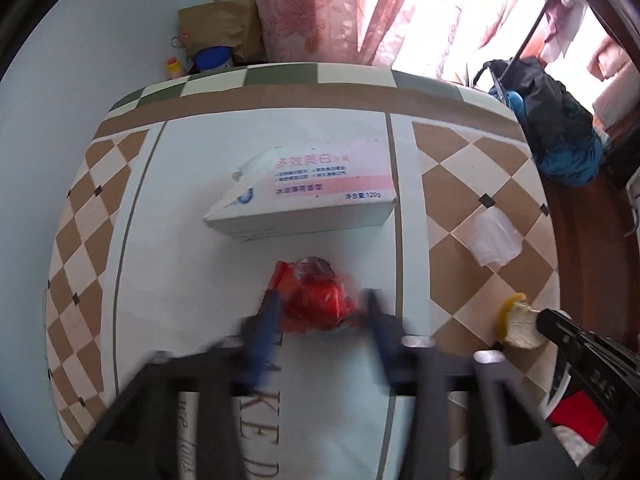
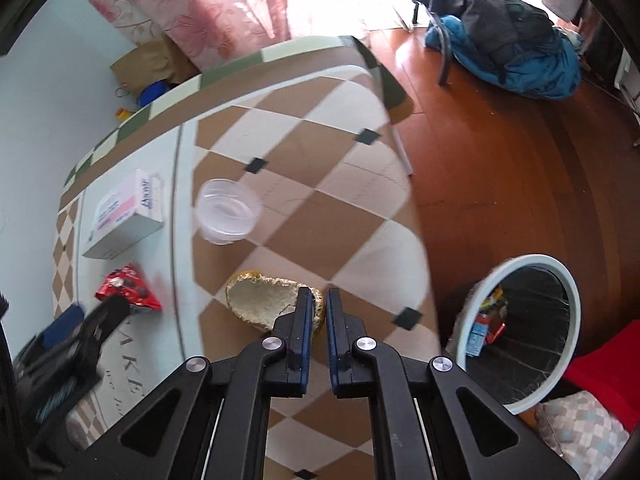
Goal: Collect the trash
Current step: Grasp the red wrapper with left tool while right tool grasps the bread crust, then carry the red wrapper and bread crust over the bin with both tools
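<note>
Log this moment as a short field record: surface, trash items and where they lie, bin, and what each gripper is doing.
surface: checked tablecloth
left gripper: jaws either side of red wrapper; contact blurred
right gripper: shut on edge of fruit peel
carton: toothpaste box, lying flat beyond the wrapper
cup: clear plastic cup, on its side, apart from the peel
bin: white-rimmed bin on the floor beside the table, some trash inside

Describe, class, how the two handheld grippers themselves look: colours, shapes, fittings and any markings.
The right gripper has two flat black fingers lined with blue pads, on angular black linkage arms with triangular cut-outs, joined by round silver pivot bolts. The left gripper, motion-blurred, shows the same black fingers, blue pads and silver bolts. No readable markings, cables or sleeves show.
</note>
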`<move>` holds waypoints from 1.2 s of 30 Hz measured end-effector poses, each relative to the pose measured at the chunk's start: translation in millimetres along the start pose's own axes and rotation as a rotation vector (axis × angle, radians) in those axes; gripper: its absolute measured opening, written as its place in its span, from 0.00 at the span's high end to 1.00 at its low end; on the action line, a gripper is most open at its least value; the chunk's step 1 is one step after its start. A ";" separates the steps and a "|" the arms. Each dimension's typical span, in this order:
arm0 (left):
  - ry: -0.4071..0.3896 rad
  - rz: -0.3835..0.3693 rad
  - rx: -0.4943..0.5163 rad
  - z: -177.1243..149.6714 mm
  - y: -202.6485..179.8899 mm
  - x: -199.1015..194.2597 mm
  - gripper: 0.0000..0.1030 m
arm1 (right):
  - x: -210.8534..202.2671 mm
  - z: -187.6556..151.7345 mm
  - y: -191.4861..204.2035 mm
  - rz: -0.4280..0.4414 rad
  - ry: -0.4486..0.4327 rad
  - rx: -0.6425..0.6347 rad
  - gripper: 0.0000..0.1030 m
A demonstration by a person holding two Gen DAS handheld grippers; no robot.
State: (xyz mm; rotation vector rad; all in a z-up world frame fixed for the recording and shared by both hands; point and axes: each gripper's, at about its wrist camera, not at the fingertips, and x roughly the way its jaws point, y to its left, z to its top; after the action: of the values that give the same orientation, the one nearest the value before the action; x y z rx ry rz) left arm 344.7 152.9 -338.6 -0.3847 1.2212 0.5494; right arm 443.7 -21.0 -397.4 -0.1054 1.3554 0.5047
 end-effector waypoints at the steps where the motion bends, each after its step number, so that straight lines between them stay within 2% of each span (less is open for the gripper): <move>1: -0.013 0.007 0.006 0.0 0.1 -1.3 0.81 | 0.4 -0.1 -0.2 -0.003 0.001 -0.002 0.93; 2: -0.025 0.016 0.009 -1.1 0.7 -4.2 0.93 | 0.2 -0.8 -0.1 -0.003 0.000 -0.002 0.93; 3: -0.035 0.022 0.013 -2.7 1.6 -7.7 0.94 | 0.1 -0.6 -0.7 0.002 0.001 -0.003 0.93; 13: -0.159 0.071 0.028 -26.5 16.2 -67.3 0.97 | -34.8 -18.2 17.8 0.059 -0.059 -0.062 0.93; 22: -0.291 0.043 0.082 -56.3 -0.8 -152.4 0.97 | -111.3 -44.3 12.5 0.108 -0.170 -0.096 0.93; 26: -0.334 -0.007 0.113 -65.3 -22.6 -185.6 0.97 | -152.2 -57.4 -7.7 0.120 -0.224 -0.082 0.93; 30: -0.362 -0.067 0.174 -78.7 -60.4 -212.4 0.97 | -190.9 -72.9 -43.7 0.111 -0.272 -0.057 0.93; 36: -0.355 -0.153 0.268 -96.7 -128.8 -221.7 0.97 | -228.3 -93.8 -114.5 0.057 -0.303 0.004 0.93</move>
State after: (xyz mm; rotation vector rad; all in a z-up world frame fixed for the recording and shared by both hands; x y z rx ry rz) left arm 292.5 -47.0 -158.5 -0.1425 0.8980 0.3008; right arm 376.6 -221.7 -226.2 0.0129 1.0647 0.5423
